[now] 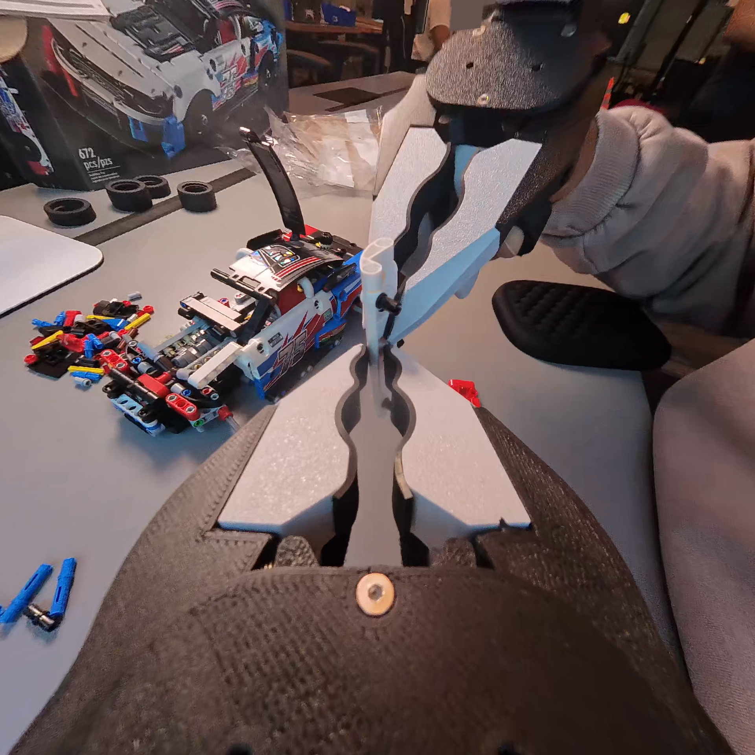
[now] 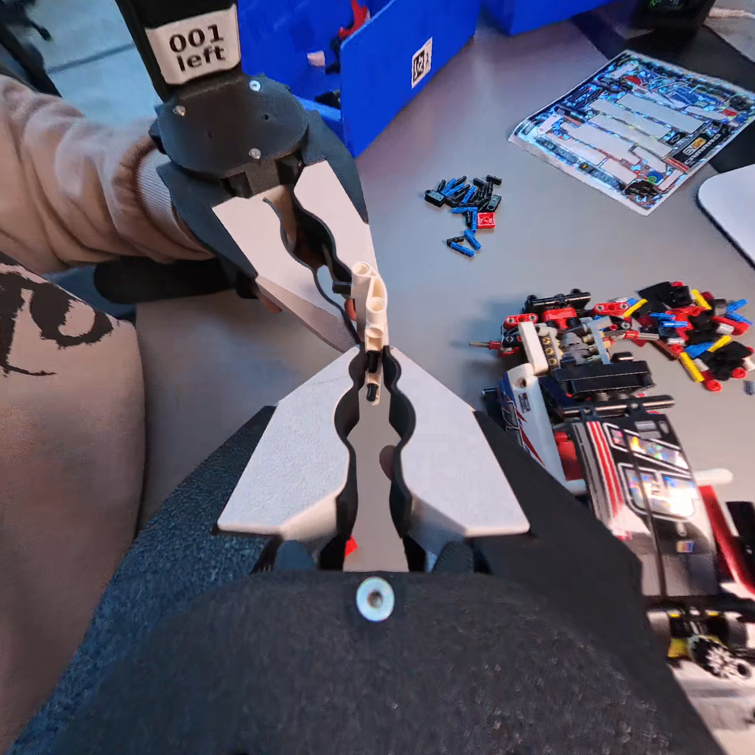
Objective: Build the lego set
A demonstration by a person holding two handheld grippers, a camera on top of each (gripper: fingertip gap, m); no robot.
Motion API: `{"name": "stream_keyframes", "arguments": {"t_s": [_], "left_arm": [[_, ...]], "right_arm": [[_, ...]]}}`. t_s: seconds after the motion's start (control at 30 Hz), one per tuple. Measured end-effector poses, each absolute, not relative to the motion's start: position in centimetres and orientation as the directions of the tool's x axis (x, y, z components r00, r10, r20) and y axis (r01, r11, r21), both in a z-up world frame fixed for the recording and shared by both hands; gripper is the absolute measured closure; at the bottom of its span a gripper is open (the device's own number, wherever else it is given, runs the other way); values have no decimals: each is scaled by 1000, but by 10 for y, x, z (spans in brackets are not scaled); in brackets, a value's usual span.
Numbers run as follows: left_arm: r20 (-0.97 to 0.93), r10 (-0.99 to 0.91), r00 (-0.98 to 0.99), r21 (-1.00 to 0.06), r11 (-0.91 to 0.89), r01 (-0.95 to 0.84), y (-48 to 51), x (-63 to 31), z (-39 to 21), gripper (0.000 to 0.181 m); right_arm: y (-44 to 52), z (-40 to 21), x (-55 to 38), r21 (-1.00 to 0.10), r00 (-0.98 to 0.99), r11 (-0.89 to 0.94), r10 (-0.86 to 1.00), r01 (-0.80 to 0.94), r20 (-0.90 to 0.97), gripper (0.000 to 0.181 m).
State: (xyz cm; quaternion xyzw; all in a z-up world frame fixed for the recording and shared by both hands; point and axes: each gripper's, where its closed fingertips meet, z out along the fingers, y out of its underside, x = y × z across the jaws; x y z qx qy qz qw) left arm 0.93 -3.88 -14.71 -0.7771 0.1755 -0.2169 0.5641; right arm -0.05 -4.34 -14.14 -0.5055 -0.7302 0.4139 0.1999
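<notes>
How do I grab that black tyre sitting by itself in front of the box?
Come straight down from above. The tyre lies flat on the table with its hole facing up, so it is probably best to pinch its round outer wall on two opposite sides. It sits apart from the other tyres, so there is room around it.

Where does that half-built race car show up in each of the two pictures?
Left wrist view: the race car sits left of centre on the table.
Right wrist view: it lies along the right side.
Shared landmark: the white beam piece near each picture's middle.
</notes>
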Motion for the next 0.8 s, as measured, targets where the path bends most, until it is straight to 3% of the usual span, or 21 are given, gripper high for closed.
{"name": "stream_keyframes", "arguments": {"t_s": [0.13, 0.27, 0.43, 0.63, 0.73, 0.8], "left_arm": [[141, -449, 882, -956, -294, 3, -34, -2, -148, 178], [216, -407, 888, -943, -324, 81, -30, -17, -155, 178], [309, -436, 845, -902, -417, 115, -31, -16, -171, 178], [340, -465, 817, -837, -547, 37, -39, 4, -200, 178], [338, -465, 818, -815, -579, 8, -43, 11, -209, 178], [324, -456, 828, -809, -588, -7, -44, 12, -213, 178]], "right_arm": [[-38, -142, -12, -804, -384, 179, 921, 567, -66, 176], [-31, -143, 4, -820, -377, 186, 925, 541, -39, 156], [-40, -218, 93, -573, -502, 398, 864, 716, -27, 133], [-38, -246, 103, -479, -606, 577, 788, 661, 113, 158], [-7, -244, 77, -427, -599, 622, 774, 656, 207, 159], [13, -235, 52, -456, -529, 600, 798, 657, 289, 159]]}}
